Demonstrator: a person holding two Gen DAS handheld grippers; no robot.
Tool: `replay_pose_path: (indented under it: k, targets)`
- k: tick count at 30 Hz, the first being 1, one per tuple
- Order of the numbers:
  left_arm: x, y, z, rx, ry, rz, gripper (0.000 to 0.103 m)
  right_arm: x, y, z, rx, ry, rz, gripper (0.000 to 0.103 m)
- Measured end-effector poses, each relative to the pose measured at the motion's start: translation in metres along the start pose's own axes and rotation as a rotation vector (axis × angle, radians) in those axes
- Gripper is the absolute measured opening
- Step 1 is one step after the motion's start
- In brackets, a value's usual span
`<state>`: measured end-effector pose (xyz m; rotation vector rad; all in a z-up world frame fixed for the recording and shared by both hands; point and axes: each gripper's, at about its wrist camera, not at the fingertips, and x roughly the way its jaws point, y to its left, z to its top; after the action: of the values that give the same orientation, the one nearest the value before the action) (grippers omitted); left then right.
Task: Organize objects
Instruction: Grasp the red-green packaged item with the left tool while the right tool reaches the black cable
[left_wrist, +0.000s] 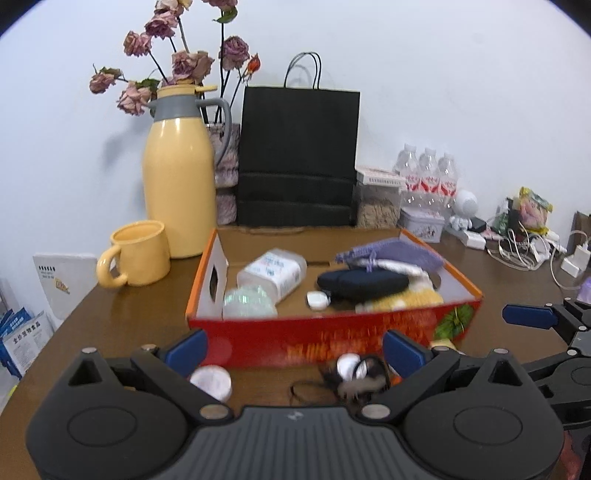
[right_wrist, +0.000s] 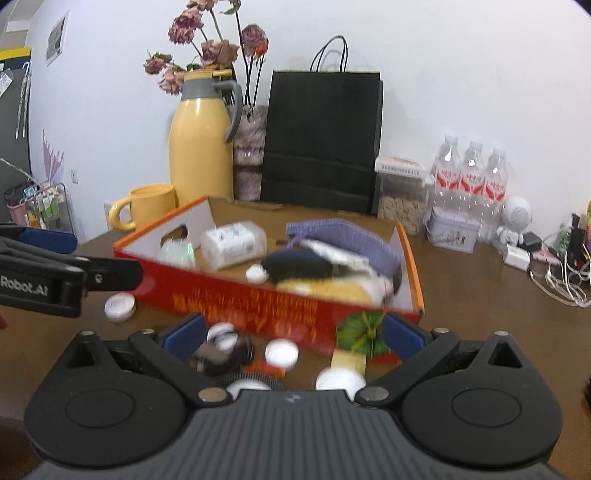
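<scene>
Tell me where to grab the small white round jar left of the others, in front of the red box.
Grip the white round jar across its low side wall, coming straight down from above. It sits flat on the table, lid up, apart from the red box, so open fingers should fit on both sides.

table (left_wrist: 129, 314): glossy wood | box (left_wrist: 332, 336): printed cardboard | pouch (left_wrist: 395, 251): knitted cloth (purple)
</scene>
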<state>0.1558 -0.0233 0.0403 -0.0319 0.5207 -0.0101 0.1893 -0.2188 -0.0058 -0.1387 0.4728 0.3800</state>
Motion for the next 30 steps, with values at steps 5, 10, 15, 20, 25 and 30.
replay_pose_path:
  k: [5, 10, 15, 20, 25, 30]
  targets:
    - [-0.007, -0.003, -0.022, 0.007, 0.054, -0.003, 0.101, -0.009, 0.003, -0.024, 0.002, 0.047, -0.003, 0.103]
    - [-0.005, -0.003, -0.042, -0.005, 0.117, -0.014, 0.101, -0.013, 0.005, -0.045, -0.008, 0.099, -0.006, 0.103]
    - [-0.001, -0.007, -0.058, -0.002, 0.166, -0.029, 0.101, -0.016, 0.006, -0.061, -0.011, 0.134, -0.009, 0.103]
    - [0.008, -0.013, -0.071, -0.006, 0.198, -0.056, 0.090, -0.014, 0.007, -0.067, -0.015, 0.154, -0.003, 0.103]
    - [0.009, -0.004, -0.076, -0.051, 0.196, -0.094, 0.034, -0.013, 0.008, -0.067, -0.017, 0.156, 0.003, 0.103]
    - [0.003, 0.005, -0.073, -0.058, 0.170, -0.075, 0.033, -0.011, 0.013, -0.059, -0.023, 0.137, 0.029, 0.103]
